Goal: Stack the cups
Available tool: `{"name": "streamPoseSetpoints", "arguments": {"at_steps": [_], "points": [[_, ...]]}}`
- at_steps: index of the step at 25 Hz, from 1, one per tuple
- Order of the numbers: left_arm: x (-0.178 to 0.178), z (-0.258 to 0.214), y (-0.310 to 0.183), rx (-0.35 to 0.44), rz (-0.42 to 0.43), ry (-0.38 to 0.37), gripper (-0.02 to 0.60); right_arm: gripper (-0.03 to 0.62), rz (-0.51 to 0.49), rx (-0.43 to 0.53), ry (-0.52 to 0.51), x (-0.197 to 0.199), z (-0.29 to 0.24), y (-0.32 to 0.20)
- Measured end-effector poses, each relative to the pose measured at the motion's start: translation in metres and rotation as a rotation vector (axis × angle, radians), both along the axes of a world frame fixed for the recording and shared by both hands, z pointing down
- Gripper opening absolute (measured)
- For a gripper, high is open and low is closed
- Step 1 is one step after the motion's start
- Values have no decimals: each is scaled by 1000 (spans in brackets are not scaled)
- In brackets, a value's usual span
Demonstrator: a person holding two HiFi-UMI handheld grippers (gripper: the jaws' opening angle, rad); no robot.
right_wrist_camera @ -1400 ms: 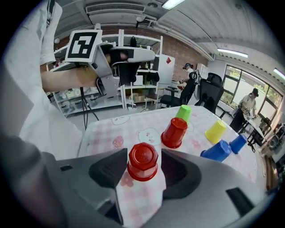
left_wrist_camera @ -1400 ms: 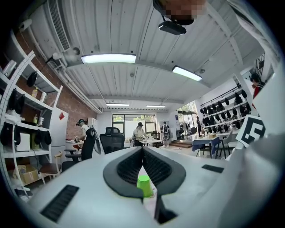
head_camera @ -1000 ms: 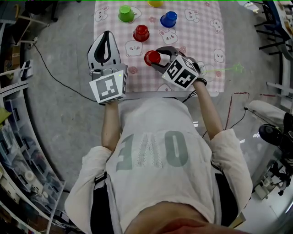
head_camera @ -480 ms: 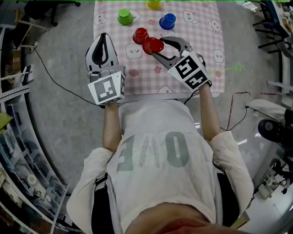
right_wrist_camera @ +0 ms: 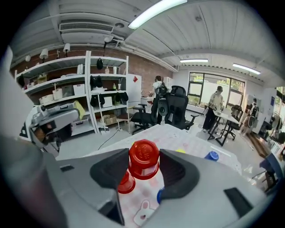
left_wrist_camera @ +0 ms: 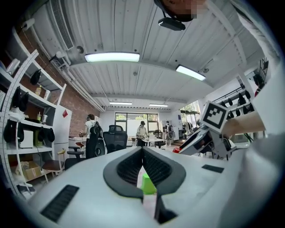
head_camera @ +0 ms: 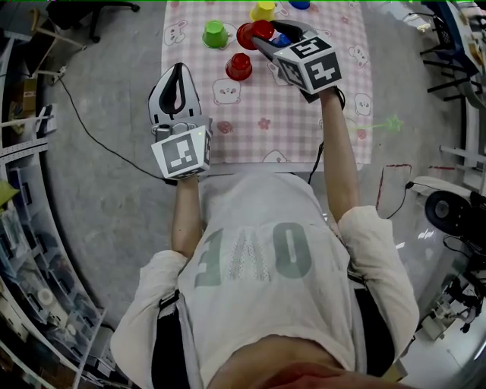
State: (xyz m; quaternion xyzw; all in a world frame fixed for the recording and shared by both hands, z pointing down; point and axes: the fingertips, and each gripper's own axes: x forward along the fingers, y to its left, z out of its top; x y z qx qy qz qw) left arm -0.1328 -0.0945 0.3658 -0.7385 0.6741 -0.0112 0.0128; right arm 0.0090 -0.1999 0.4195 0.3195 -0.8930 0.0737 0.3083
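Nearest me, my left gripper (head_camera: 177,72) hangs level at the near left corner of the pink checked cloth (head_camera: 304,114). Its jaws are drawn together, tips meeting, with nothing between the pads. Through the slit below the tips only a distant green cup (left_wrist_camera: 148,184) shows. Farther out, my right gripper (head_camera: 264,36) reaches over the cloth, tilted downward. Its jaws stand wide and press on either side of a red cup (right_wrist_camera: 144,159), held clear of the cloth. Just below and left of it, a second red cup (head_camera: 238,67) stands on the cloth, apart from the held one. A blue cup (right_wrist_camera: 160,194) stands partly hidden under the right jaw. Beyond, the green cup stands to the left, a yellow cup (head_camera: 263,11) past the gripper, and another blue cup (head_camera: 300,4) at the far edge of view.
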Motion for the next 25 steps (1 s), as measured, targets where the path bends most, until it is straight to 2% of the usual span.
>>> {"name": "streamPoseSetpoints", "arguments": {"at_steps": [6,11,17,25], "points": [[-15,9,-1,-23,-36,8,25,225,26,-100,78,-14,51,-30],[-23,11,-5,-33,-50,7,25,225,44,-122,157,-15,80,-37],[-27,18,-15,-49,-55,3,25,225,45,-158,201,-16,104,-43],[-29,20,-20,-61,-53,2,25,227,50,-164,197,-15,110,-44]]}}
